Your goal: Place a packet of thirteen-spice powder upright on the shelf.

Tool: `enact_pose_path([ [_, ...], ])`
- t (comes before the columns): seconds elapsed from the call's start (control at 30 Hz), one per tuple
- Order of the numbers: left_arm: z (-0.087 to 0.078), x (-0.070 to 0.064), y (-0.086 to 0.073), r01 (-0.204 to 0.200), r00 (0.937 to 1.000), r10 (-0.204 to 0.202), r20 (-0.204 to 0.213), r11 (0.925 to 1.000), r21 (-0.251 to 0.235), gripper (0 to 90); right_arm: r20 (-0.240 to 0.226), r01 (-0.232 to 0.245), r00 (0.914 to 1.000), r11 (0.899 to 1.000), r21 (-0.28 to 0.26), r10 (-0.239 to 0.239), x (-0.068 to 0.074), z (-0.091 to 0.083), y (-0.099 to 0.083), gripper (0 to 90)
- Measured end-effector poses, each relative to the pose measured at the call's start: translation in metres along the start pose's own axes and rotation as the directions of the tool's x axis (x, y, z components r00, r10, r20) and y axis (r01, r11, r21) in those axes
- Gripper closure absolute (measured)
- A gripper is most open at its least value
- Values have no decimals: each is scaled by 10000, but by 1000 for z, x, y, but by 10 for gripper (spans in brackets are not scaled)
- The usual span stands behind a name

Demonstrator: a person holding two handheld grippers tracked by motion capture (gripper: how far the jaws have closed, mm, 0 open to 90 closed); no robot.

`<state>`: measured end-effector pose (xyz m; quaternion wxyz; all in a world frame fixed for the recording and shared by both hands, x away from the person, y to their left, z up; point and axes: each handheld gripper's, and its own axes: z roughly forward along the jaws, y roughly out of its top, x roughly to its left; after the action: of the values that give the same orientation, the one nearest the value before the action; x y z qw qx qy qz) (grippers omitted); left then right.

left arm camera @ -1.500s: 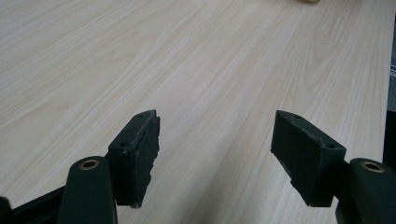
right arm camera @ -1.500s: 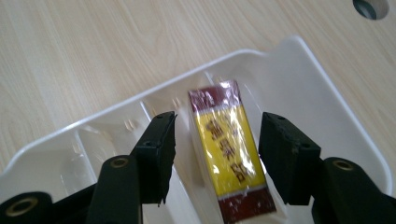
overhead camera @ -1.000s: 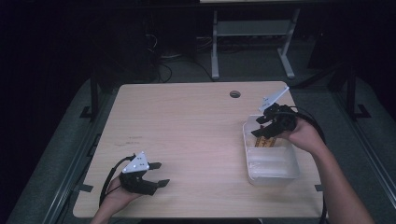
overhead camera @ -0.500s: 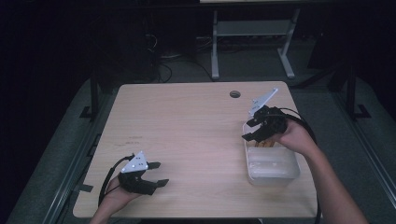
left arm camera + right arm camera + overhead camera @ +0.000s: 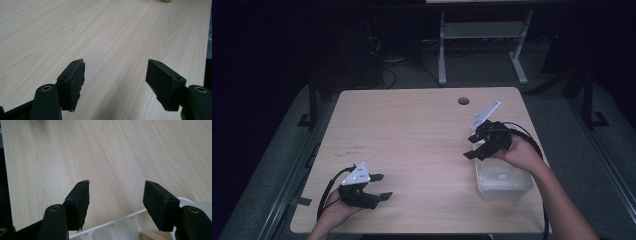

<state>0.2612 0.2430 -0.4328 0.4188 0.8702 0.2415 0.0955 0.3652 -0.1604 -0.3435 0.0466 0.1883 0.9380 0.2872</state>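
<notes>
Left gripper (image 5: 115, 75): jaws spread wide apart, nothing between them.
Pads (image 5: 75, 80): black, worn at edges.
Table (image 5: 105, 30): pale wood grain, bare beneath the jaws.
Far edge: small yellowish object (image 5: 165, 0), cut off, unidentifiable.

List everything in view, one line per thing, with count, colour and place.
Table: one, light wood, centre of the high view.
Cable hole: one, dark, far edge of the table.
Container: one, clear plastic, right near part of the table.
Wooden piece: one, tan, inside the container.
Metal stand: one, grey, on the floor beyond the table.
Left gripper: one, black, near left corner, jaws apart.
Right gripper: one, black, above the container's far rim, jaws apart.
</notes>
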Motion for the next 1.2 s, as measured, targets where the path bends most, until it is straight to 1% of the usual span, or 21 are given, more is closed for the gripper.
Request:
enact_pose_path([
  [0.17,0,0,0,5,10000,-5,-4,10000,13,307,-85,40,10000,10000,30,-39,3,4,0,369],
  [0.23,0,1,0,13,10000,-13,-12,10000,22,303,-181,-15,9998,10000,-53,14,6,5,0,364],
  [0.4,0,1,0,25,10000,-25,-46,10000,31,294,-309,137,9994,9999,-72,-139,15,9,0,356],
  [0.53,0,1,-1,45,10000,-45,-44,10000,41,290,-394,145,9991,9999,-80,-148,21,12,1,350],
  [0.6,0,1,-1,40,10000,-40,-58,10000,76,286,-505,216,9985,9997,-66,-219,26,16,1,347],
  [0.67,0,2,-1,40,10000,-39,-60,10000,78,284,-537,214,9983,9997,-73,-218,27,17,2,346],
  [0.7,0,2,-1,37,10000,-37,-70,10000,90,282,-606,177,9980,9998,-110,-183,31,20,2,341],
  [0.77,0,3,-1,49,10000,-48,-83,10000,77,278,-617,285,9977,9996,-42,-287,35,23,3,341],
  [0.8,0,3,-1,49,10000,-48,-83,10000,77,277,-617,285,9977,9996,-42,-287,35,23,3,341],
  [0.83,0,3,-1,48,10000,-48,-84,10000,86,277,-646,306,9974,9995,-72,-310,41,26,5,340],
  [0.97,-1,3,-1,51,9999,-50,-91,9999,94,275,-747,340,9966,9993,-145,-350,52,33,9,336],
  [1.2,-1,3,-2,46,9999,-45,-116,9999,103,271,-962,394,9945,9988,-307,-422,76,51,14,330],
])
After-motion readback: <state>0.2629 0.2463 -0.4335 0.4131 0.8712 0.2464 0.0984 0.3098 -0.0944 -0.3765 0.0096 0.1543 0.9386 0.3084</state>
